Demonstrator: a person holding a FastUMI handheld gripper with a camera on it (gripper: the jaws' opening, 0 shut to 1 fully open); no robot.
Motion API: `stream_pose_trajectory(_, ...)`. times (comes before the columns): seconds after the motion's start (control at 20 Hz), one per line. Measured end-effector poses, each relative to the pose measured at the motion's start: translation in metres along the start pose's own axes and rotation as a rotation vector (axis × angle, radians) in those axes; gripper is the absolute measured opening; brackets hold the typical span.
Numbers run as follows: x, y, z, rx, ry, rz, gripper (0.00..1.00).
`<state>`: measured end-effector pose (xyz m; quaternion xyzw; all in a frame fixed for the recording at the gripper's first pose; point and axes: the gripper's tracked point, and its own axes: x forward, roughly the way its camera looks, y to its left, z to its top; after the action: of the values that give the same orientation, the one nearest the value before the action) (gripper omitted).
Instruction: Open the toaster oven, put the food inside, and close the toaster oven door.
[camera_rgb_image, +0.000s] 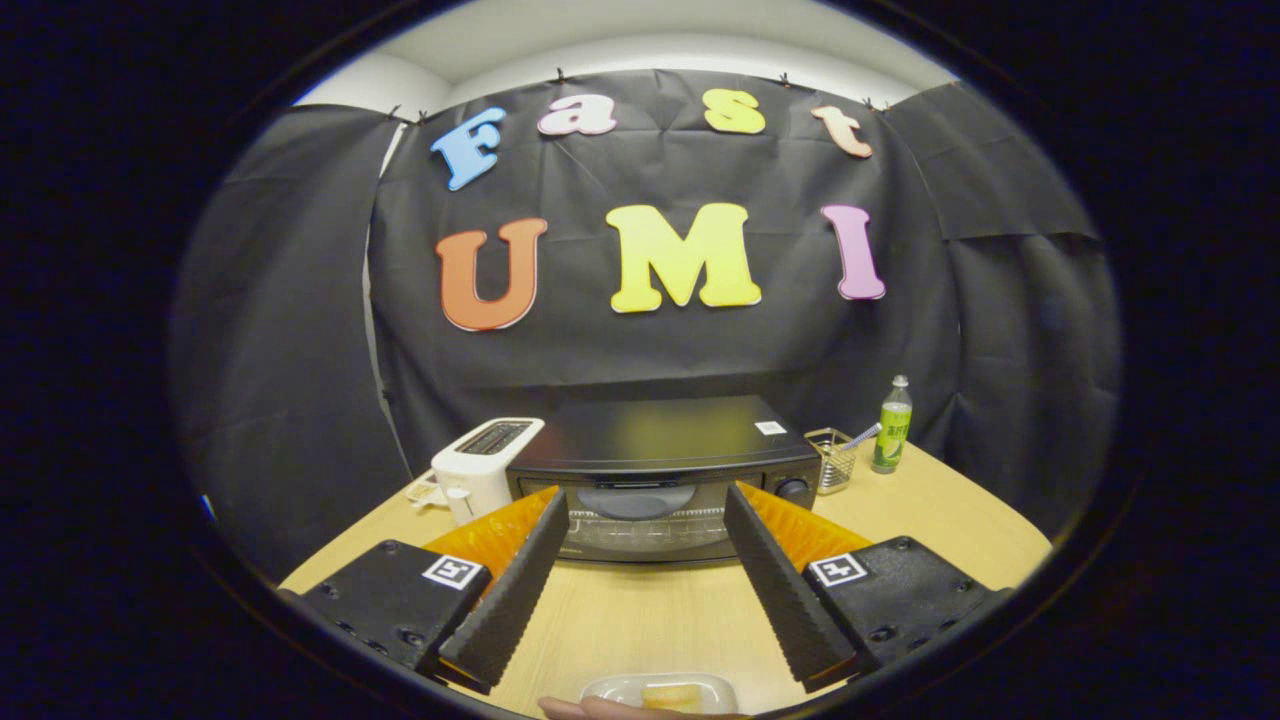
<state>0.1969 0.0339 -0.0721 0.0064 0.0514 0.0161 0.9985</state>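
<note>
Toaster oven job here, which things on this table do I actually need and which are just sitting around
Needed:
toaster oven, door shut, just beyond the fingers
dish of food, near side of the open gripper, with a fingertip at its edge

Lying about:
white toaster, left of the oven
wire basket, right of the oven
green bottle, past the basket

The gripper has two long ribbed fingers, spread wide. Behind each sits a black screwed block bearing a square white tag. Orange ridged plates back both fingers.
</note>
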Motion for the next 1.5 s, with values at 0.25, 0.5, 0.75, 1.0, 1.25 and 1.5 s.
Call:
stream_pose_trajectory(0.25, 0.062, 0.003, -0.015, -0.012, 0.061, -0.010, 1.00)
stream_pose_trajectory(0.5, 0.102, 0.011, -0.018, -0.044, 0.060, -0.009, 1.00)
stream_pose_trajectory(0.75, 0.126, 0.001, -0.025, -0.026, 0.076, -0.053, 1.00)
stream_pose_trajectory(1.0, 0.134, 0.003, -0.026, -0.045, 0.122, -0.045, 1.00)
stream_pose_trajectory(1.25, 0.137, 0.004, -0.028, -0.051, 0.158, -0.048, 1.00)
stream_pose_trajectory(1.5, 0.112, 0.005, -0.039, -0.060, 0.145, -0.050, 1.00)
